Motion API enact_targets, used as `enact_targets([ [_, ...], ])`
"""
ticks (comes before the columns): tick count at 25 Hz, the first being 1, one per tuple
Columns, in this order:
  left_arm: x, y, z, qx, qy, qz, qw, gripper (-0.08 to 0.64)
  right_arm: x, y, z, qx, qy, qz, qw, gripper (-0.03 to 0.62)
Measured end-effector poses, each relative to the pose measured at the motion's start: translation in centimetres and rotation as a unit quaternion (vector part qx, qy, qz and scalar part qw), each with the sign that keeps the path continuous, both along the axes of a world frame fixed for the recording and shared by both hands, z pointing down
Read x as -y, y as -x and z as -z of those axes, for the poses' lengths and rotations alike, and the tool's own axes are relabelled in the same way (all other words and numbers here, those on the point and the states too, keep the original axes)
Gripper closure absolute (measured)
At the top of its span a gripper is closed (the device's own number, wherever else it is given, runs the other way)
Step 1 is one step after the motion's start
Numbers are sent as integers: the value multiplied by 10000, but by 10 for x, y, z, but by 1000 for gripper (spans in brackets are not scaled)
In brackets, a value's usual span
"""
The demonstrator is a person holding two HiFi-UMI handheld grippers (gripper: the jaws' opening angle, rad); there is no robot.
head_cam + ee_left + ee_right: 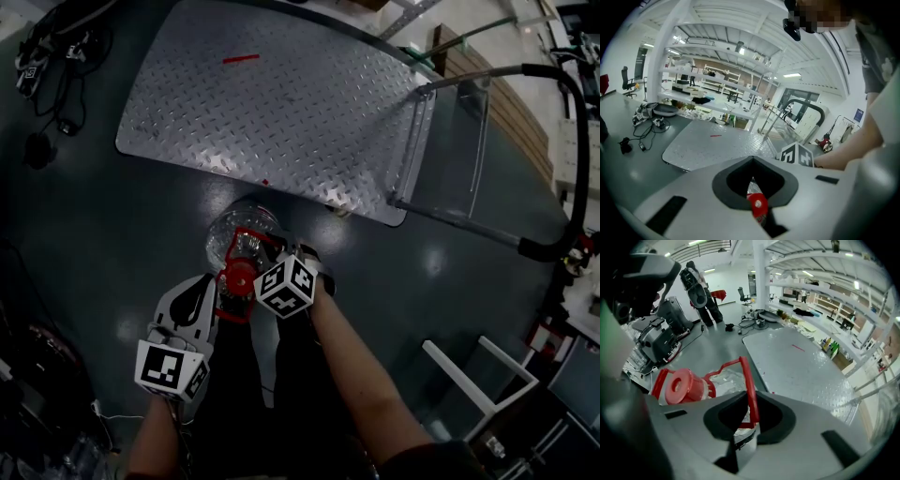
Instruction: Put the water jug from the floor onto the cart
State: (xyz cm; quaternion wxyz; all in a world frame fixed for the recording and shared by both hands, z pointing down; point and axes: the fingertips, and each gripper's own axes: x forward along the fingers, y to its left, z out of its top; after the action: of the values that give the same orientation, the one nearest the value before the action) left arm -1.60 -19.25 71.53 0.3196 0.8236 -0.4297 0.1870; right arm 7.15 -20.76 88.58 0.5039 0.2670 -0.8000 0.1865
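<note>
The water jug [239,230] is clear plastic with a red cap [240,277] and a red handle frame [232,312]. It stands on the dark floor just in front of the cart's diamond-plate deck [281,103]. My left gripper [216,286] reaches in from the left, its tips together [752,159], with a red part of the jug [758,205] caught in the gap between its jaws. My right gripper [270,262] comes steeply down from the right. Its jaws [746,393] stand shut around the red handle bar [749,380], beside the cap [679,386].
The cart's black push handle [562,159] rises at the right end of the deck. Cables and gear [56,56] lie on the floor at the far left. A white frame [487,375] stands at the lower right. A person [701,291] and dark machines [661,338] show behind the jug.
</note>
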Motion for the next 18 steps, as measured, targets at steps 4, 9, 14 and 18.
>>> enact_targets([
  [4, 1, 3, 1, -37, 71, 125, 9999, 555, -4, 2, 10, -69, -128, 288, 9995, 565],
  [9, -3, 14, 11, -49, 28, 147, 9999, 555, -29, 16, 31, 55, -202, 611, 9979, 561],
  [14, -3, 33, 28, 11, -81, 218, 9997, 555, -49, 41, 55, 180, -434, 864, 9952, 560],
  [18, -9, 53, 40, 55, -120, 305, 9994, 555, -62, 61, 82, 255, -596, 1000, 9929, 558],
])
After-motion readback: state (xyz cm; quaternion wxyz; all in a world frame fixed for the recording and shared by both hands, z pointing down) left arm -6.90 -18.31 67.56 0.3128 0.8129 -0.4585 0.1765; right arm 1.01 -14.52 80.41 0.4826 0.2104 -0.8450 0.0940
